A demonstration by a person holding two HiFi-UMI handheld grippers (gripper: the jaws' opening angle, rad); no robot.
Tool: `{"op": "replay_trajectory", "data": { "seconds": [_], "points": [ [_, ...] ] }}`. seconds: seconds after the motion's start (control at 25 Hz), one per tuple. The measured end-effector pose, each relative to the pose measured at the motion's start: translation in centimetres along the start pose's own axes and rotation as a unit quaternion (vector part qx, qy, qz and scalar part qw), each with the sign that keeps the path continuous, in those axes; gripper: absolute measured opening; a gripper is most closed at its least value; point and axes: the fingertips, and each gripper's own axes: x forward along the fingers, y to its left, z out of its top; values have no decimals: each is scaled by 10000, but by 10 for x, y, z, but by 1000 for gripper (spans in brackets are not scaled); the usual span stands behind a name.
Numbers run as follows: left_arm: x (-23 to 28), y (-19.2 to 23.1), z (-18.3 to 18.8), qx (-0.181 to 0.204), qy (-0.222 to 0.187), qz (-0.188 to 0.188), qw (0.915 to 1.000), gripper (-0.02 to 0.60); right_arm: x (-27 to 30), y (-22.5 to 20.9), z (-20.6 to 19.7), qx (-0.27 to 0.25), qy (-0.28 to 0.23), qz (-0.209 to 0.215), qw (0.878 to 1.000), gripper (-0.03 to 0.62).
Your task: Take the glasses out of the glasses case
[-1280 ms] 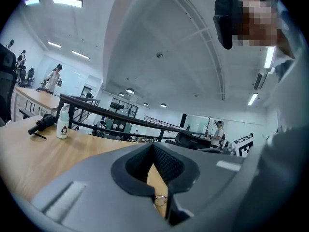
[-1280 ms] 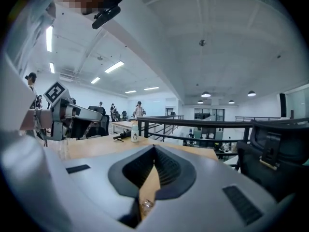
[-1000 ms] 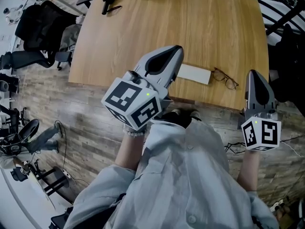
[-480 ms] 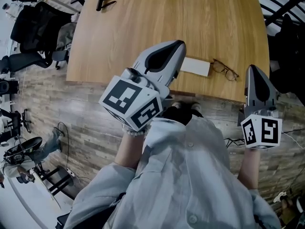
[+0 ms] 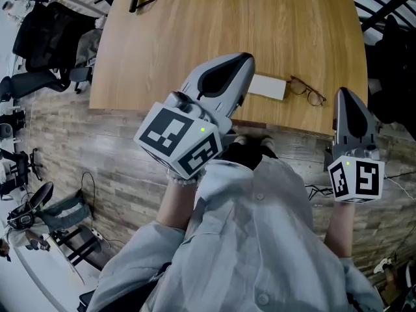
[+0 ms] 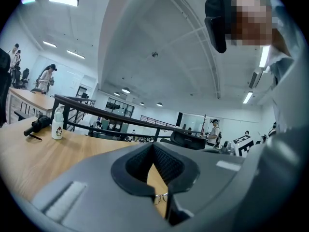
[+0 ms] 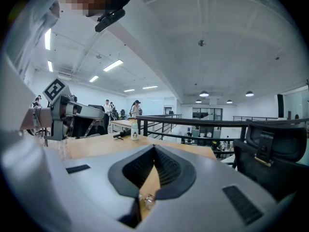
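Bench (image 5: 195,38) | glasses (image 5: 307,94) out, just right of case (image 5: 266,87) | left tongs (image 5: 242,60), right tongs (image 5: 344,96) pressed together, empty | task seemingly done; next: no grasp needed

A wooden table (image 5: 214,25) stands on a plank-patterned floor (image 5: 117,168). At its far end a small white bottle (image 6: 57,125) stands upright just beside a black tool (image 6: 36,125) lying flat. Left of the table are a black office chair (image 5: 36,80) and a dark heap, possibly a bag (image 5: 45,31). A black railing (image 7: 203,121) runs beyond the table, and people (image 7: 136,108) stand far back under ceiling lights (image 7: 112,65).
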Motion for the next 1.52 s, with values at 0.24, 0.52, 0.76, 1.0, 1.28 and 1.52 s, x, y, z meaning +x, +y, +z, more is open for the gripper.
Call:
{"op": "replay_trajectory", "data": {
  "seconds": [0.24,0.52,0.76,1.0,1.28,1.52],
  "points": [
    [-1,-4,0,61,-25,-11,10000,5,-2,3,-2,-43,65,47,10000,2],
    [-6,-9,7,88,-97,-48,9999,5,-6,6,3,-72,25,43,10000,2],
    [-6,-12,10,109,-116,-83,9998,5,-6,7,3,-124,26,40,9999,2],
    [-7,-11,11,141,-116,-96,9998,5,-5,10,4,-138,32,52,9999,2],
    [-8,-12,11,144,-121,-104,9998,5,-6,11,4,-116,42,84,9999,2],
    [-8,-12,10,132,-121,-82,9998,5,-7,11,3,-131,61,95,9999,2]
  ]
}}
